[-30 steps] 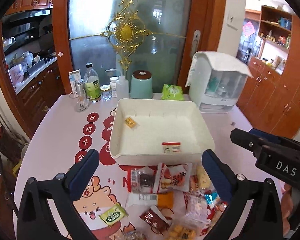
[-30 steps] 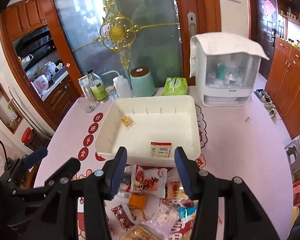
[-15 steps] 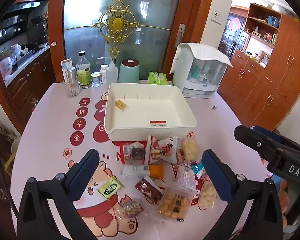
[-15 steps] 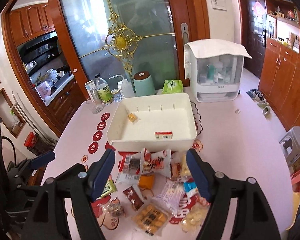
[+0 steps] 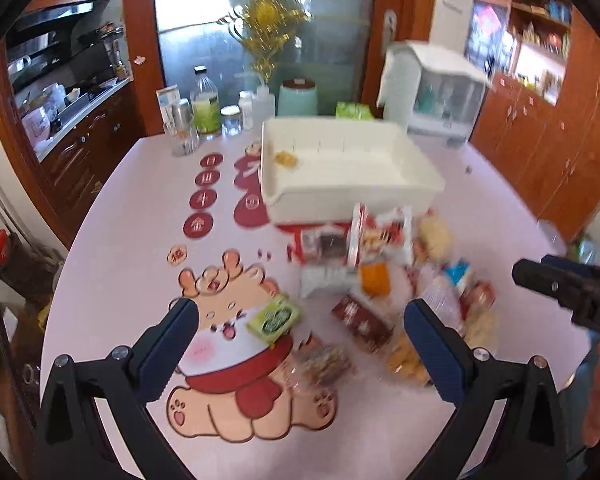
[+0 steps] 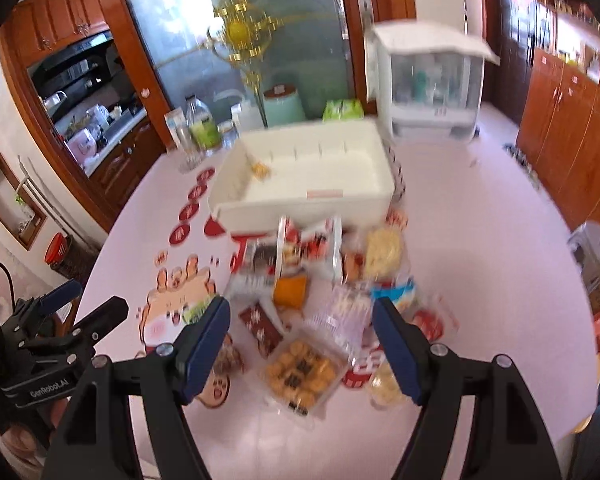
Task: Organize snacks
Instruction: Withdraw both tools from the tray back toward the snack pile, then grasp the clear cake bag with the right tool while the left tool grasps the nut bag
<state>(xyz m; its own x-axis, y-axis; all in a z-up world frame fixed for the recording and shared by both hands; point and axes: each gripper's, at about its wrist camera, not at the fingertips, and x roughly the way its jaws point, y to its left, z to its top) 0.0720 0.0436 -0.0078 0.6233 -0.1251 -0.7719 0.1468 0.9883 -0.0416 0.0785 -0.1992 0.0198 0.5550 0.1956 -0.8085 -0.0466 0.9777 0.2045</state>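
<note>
A white tray [image 5: 380, 196] stands mid-table; it also shows in the right wrist view [image 6: 236, 184], holding a small yellow snack [image 6: 260, 170] and a red-and-white packet [image 6: 325, 193]. A pile of snack packets [image 6: 312, 280] lies in front of it, seen also in the left wrist view [image 5: 384, 280]. A green packet [image 5: 274, 315] lies apart on the left. My left gripper [image 5: 298, 338] is open and empty above the green packet. My right gripper [image 6: 300, 334] is open and empty above a clear box of cookies [image 6: 300, 368].
Bottles and jars [image 5: 206, 116], a mint canister [image 5: 298, 98], a green pack [image 5: 352, 111] and a white dispenser [image 5: 432, 92] stand at the table's far edge. The table [image 5: 120, 240] has cartoon prints. Wooden cabinets [image 5: 548, 152] line the right side.
Both grippers have pulled back from the tray and now hang over the snack pile. The left one has shifted left toward the green packet. The right gripper's jaws have widened.
</note>
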